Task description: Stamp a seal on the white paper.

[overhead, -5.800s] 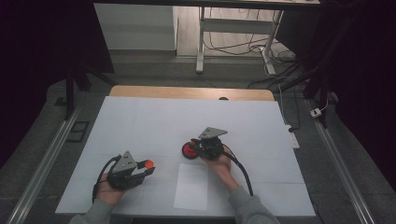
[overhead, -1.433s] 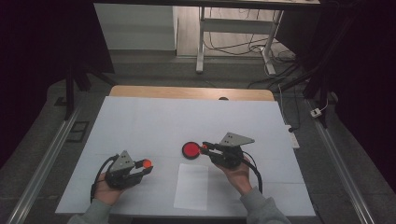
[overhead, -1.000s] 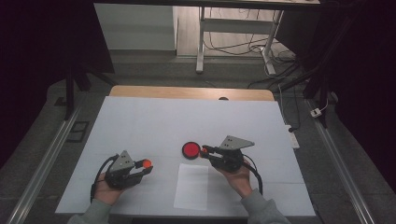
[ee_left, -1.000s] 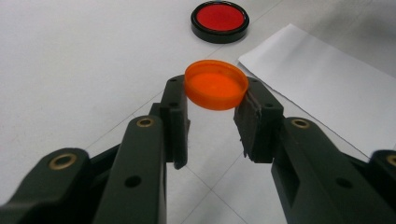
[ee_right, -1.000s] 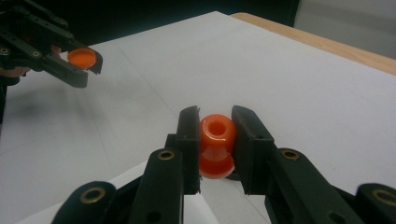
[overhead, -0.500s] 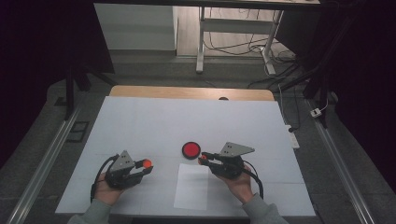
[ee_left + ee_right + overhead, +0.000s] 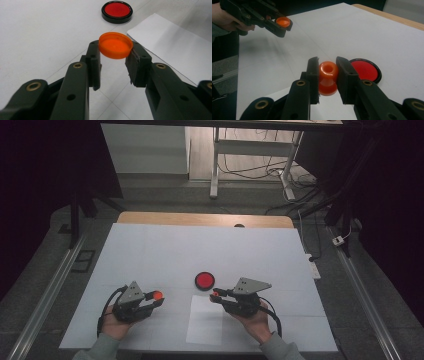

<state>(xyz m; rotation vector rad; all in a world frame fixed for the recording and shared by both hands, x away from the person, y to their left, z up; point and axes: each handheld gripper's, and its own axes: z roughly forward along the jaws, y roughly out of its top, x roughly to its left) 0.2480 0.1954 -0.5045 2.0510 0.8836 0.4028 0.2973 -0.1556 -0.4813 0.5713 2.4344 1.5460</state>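
My left gripper (image 7: 115,50) is shut on an orange cap (image 7: 115,45), held by its rim between the fingertips just above the white table; from above it sits at the front left (image 7: 155,298). My right gripper (image 7: 327,70) is shut on a small orange spool-shaped piece (image 7: 328,76) with a hole in its top, near the table's front middle (image 7: 216,296). A round black-rimmed dish with a red inside (image 7: 204,280) lies flat just beyond the right gripper, and it is also ahead of the left gripper (image 7: 116,11) and to the right of the right gripper's tips (image 7: 365,70).
A white sheet of paper (image 7: 206,320) lies on the white tabletop (image 7: 200,250) between my hands. A wooden edge (image 7: 200,219) runs along the far side. Dark floor, metal rails and table legs with cables surround the table.
My right gripper has drawn back toward the front edge, away from the red dish, with the orange piece in it. The left gripper has stayed put.
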